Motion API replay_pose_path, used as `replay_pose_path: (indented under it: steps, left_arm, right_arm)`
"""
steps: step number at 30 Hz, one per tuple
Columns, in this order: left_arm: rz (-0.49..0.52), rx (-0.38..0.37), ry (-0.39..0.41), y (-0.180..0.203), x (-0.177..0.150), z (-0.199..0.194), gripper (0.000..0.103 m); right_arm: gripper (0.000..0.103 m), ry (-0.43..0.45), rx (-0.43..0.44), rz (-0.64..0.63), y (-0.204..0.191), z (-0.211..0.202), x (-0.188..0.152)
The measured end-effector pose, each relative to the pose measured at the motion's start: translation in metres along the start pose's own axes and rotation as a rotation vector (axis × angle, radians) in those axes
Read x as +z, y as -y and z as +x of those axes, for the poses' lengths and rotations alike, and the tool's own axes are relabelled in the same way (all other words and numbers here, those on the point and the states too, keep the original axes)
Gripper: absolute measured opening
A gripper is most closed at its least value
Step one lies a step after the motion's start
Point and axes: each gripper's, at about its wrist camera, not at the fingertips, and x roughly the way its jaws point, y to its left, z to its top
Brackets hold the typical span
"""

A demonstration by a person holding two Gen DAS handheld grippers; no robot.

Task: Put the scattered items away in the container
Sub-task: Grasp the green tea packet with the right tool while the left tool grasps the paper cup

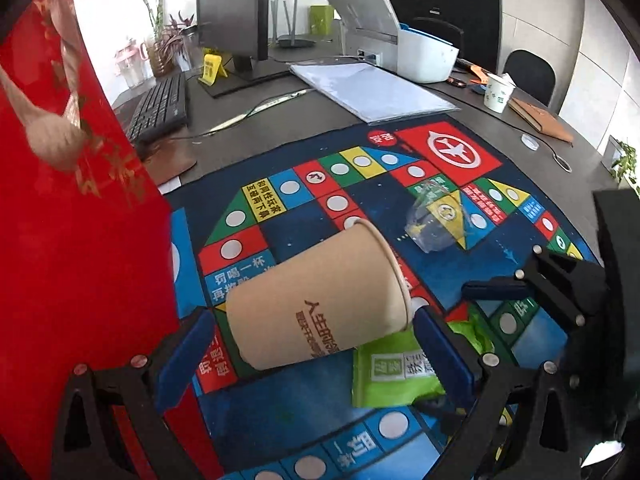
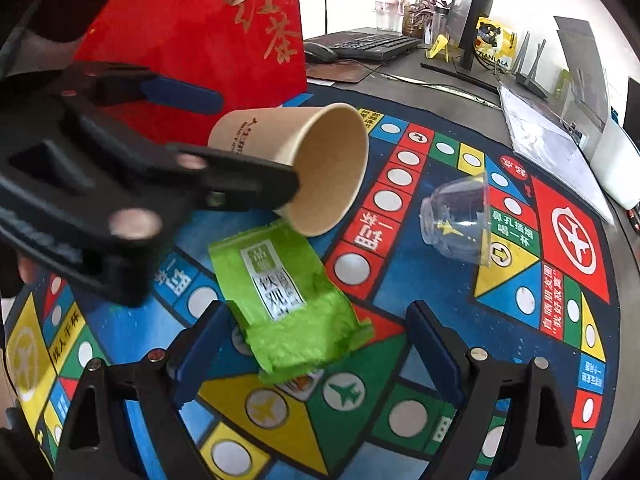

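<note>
Both cameras ride low and close over the tabletop [image 1: 248, 148], each looking forward between its own claw's two blue pads. The left wrist view faces across the game mat [image 1: 304, 420] toward the monitor [image 1: 232, 8] and printer [image 1: 424, 52] at the back, with the red bag [image 1: 72, 280] filling its left edge. The right wrist view looks from the other side, angled toward the same red bag [image 2: 200, 40] and keyboard [image 2: 372, 44]. They share the paper cup [image 1: 316, 300] [image 2: 312, 168], the green packet [image 1: 392, 376] [image 2: 288, 300] and the clear plastic cup [image 1: 436, 216] [image 2: 460, 220]; the left claw [image 2: 224, 140] also crosses the right view.
</note>
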Motion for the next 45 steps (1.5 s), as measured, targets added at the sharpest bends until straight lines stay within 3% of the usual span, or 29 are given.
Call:
replay_pose_path:
  steps: [8, 15, 19, 25, 39, 43, 45]
  left_arm:
    - [-0.015, 0.025, -0.028, -0.001, 0.0, 0.023, 0.102]
    - [-0.056, -0.012, -0.05, -0.005, -0.001, 0.034, 0.102]
    - [-0.063, -0.019, -0.064, -0.006, -0.002, 0.04, 0.102]
    - [-0.078, -0.027, -0.091, -0.006, -0.006, 0.051, 0.102]
    - [-0.072, 0.005, -0.071, -0.005, -0.007, 0.055, 0.1]
    - [-0.073, 0.004, -0.064, -0.005, -0.006, 0.052, 0.092]
    - [-0.072, 0.004, -0.064, -0.005, -0.006, 0.052, 0.092]
  right_arm:
    - [0.094, 0.007, -0.015, -0.026, -0.01, 0.009, 0.01]
    - [0.096, 0.011, -0.017, -0.026, -0.013, 0.012, 0.012]
    - [0.103, 0.0, -0.022, -0.027, -0.014, 0.014, 0.012]
    - [0.103, -0.001, -0.02, -0.021, -0.013, 0.016, 0.013]
    - [0.103, 0.0, -0.023, -0.023, -0.014, 0.016, 0.012]
    - [0.078, 0.03, -0.018, -0.024, -0.016, 0.009, 0.011]
    - [0.074, 0.033, -0.015, -0.023, -0.016, 0.008, 0.01]
